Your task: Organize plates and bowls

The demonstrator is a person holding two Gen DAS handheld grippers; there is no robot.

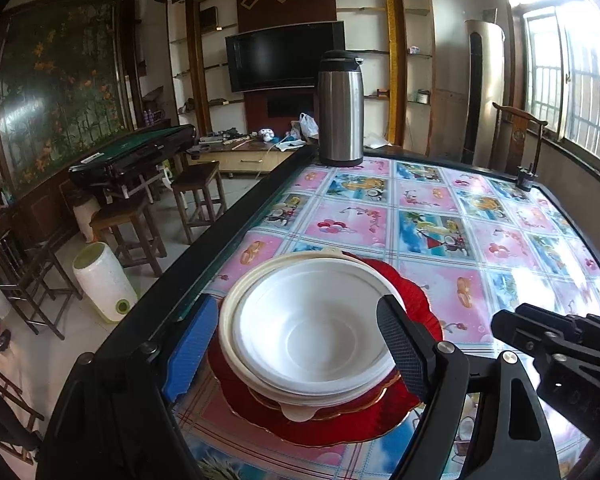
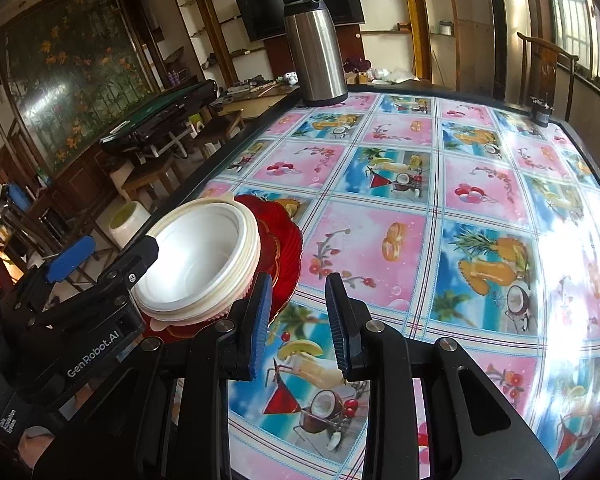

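- Left gripper (image 1: 296, 344): jaws spread wide, straddling the stack of white bowls (image 1: 304, 332) at lower centre; whether the pads touch the rims is unclear.
- Right gripper (image 2: 298, 320): jaws narrowly apart, pinching nothing, over bare tablecloth right of the stack.
- The bowls are nested on red plates (image 1: 400, 404) near the table's left edge.
- Judged: close squarely across the rims and lift straight, or the light bowls may tip.
- The steel thermos (image 1: 340, 108) at upper centre stands well apart; nothing blocks.
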